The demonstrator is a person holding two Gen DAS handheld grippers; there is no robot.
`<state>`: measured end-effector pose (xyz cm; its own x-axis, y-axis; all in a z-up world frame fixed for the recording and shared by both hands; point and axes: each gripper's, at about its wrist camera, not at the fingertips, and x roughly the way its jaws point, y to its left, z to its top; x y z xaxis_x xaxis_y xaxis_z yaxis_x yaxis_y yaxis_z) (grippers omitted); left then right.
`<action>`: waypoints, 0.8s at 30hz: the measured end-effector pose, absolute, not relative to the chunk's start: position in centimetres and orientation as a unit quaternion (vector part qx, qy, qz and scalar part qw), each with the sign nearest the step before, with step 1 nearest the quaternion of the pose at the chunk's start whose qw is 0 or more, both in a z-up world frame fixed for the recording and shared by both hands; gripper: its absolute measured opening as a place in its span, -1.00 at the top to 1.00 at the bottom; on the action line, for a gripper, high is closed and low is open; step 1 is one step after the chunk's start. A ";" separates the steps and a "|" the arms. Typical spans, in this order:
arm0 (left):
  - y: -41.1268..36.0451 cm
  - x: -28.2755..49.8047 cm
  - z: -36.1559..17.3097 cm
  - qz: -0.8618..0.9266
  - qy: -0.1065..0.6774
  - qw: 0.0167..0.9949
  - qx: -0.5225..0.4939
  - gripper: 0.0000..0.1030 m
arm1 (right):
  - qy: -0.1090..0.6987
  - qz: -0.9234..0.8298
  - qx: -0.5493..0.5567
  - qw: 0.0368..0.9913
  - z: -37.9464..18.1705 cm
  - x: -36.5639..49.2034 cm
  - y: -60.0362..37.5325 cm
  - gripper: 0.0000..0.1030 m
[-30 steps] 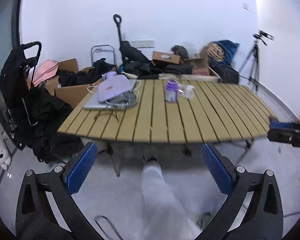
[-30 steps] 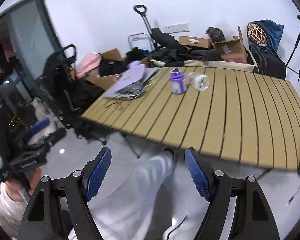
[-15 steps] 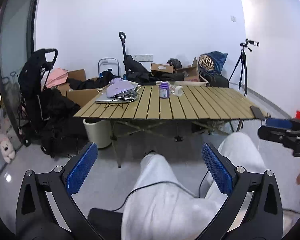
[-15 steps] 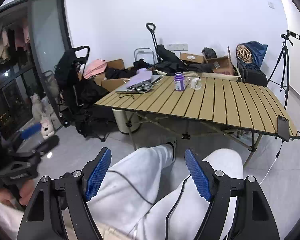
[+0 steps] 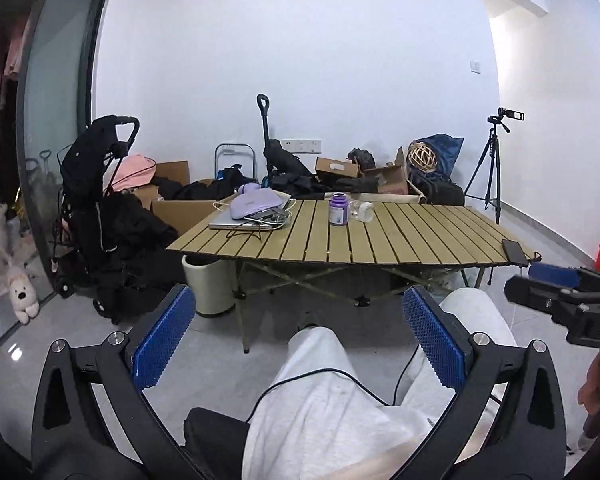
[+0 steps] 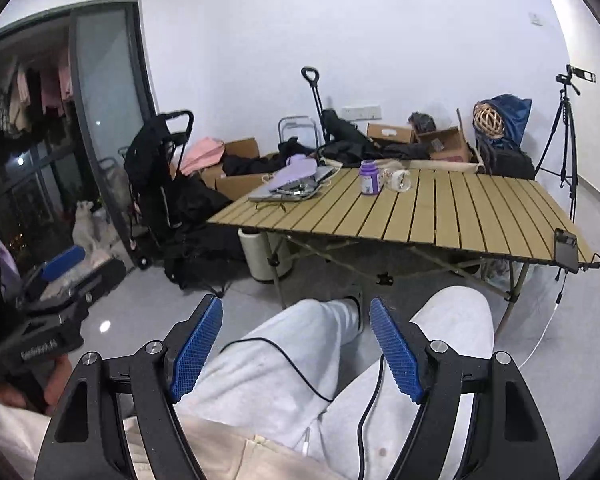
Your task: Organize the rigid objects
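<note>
Both grippers idle over the lap, well back from the slatted table (image 5: 400,236): left gripper (image 5: 300,340) and right gripper (image 6: 296,344) jaws spread, empty. Purple jar (image 6: 370,177) upright near far edge, toppled clear jar (image 6: 399,179) just beside it, neither reachable yet

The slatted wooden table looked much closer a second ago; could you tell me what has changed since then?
Both grippers drew back from the slatted wooden table: the open left gripper and the open right gripper now hang over the person's grey-trousered legs. Nothing was gripped or released. The purple-lidded jar and silver laptop stayed put.
</note>
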<state>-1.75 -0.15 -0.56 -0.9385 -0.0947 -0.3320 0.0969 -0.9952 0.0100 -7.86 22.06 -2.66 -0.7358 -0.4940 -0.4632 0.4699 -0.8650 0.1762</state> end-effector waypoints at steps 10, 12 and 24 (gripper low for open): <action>-0.3 -0.5 0.5 -0.988 0.008 0.052 0.142 -1.00 | 0.000 -0.944 0.216 0.248 -0.9 -5.9 22.0 -0.57; -0.4 -0.5 0.6 -0.989 0.010 0.053 0.140 -1.00 | 0.002 -0.945 0.215 0.248 -0.9 -5.9 22.1 -0.57; -0.6 -0.4 0.6 -0.989 0.011 0.050 0.136 -1.00 | 0.009 -0.942 0.221 0.252 -1.2 -5.8 21.7 -0.57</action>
<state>-0.39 -0.56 0.65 -0.9579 -0.0953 -0.2709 0.1012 -0.9948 -0.0077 -5.84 21.68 -1.19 -0.7753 -0.4706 -0.4211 0.4788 -0.8729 0.0938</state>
